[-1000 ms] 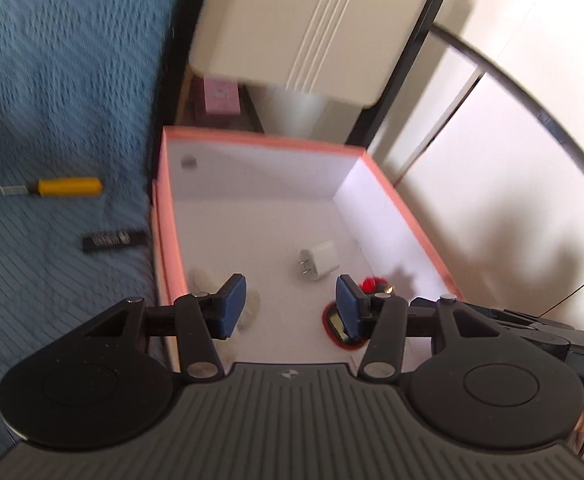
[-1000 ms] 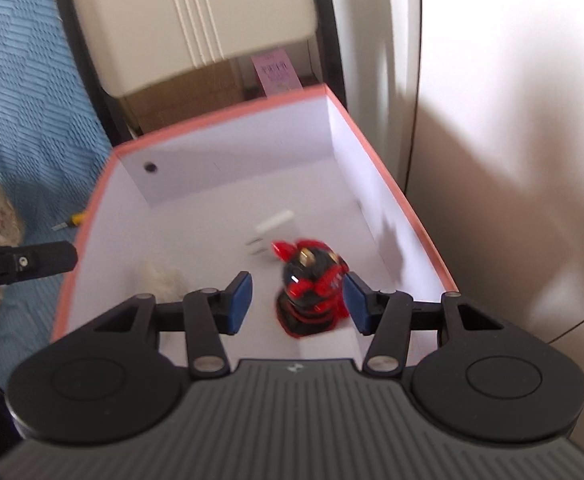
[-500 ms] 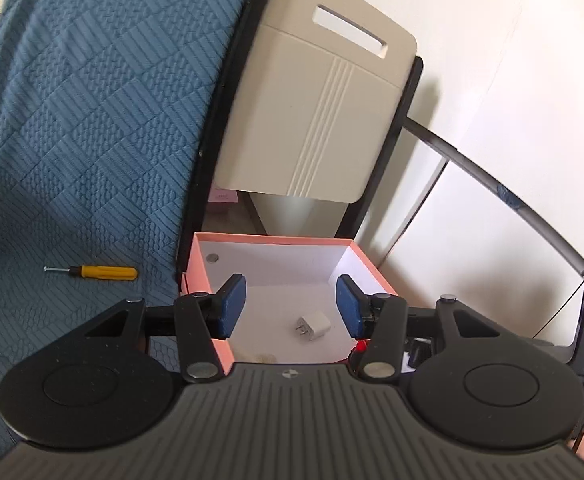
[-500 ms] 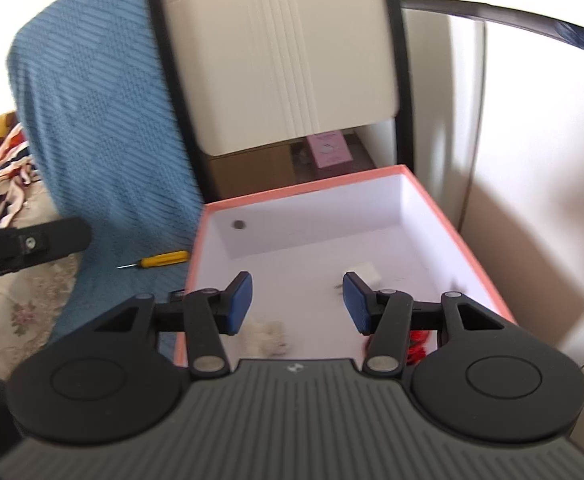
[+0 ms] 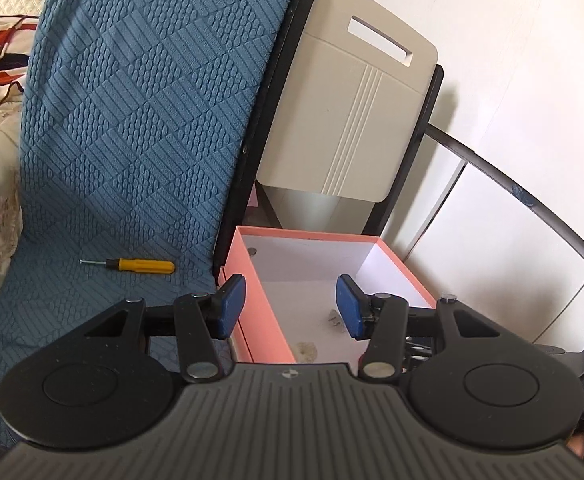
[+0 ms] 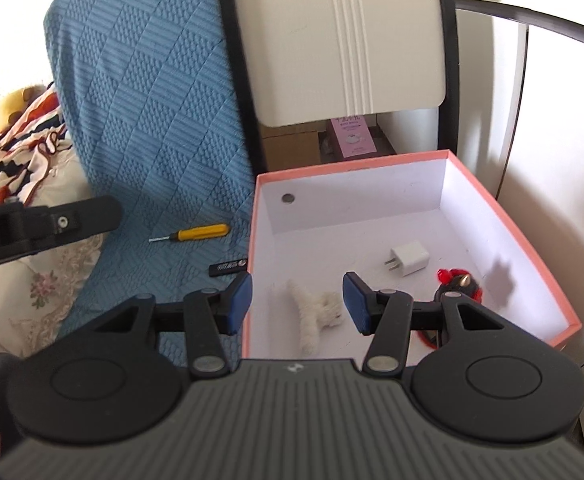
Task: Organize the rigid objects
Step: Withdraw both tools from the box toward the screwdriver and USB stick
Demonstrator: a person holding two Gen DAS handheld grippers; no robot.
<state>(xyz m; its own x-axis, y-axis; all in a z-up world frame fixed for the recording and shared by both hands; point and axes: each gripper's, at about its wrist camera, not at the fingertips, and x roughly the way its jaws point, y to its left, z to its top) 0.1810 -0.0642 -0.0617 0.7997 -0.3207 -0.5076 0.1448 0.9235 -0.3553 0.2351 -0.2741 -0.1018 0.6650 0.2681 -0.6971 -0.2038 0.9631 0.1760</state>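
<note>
Both the left gripper [image 5: 291,307] and the right gripper [image 6: 297,303] are hanging released, empty. The yellow-handled slim screwdriver [image 6: 190,235] is lying on the blue quilted cover [image 6: 152,120]; probably light, stiff, best grasped mid-handle.

The box [image 6: 528,232] sits right of the quilted bedspread [image 6: 152,100], touching its edge, with a folded chair [image 6: 344,40] leaning upright behind both. In the box, a wall charger [image 6: 408,260] lies toward the middle, a fluffy hair claw [image 6: 316,312] nearer and to its left, and a figurine [image 6: 458,280] to its right. On the bedspread, a screwdriver [image 6: 196,234] lies left of the box; a small flat stick [image 6: 228,267] lies nearer, just beside the box wall.
</note>
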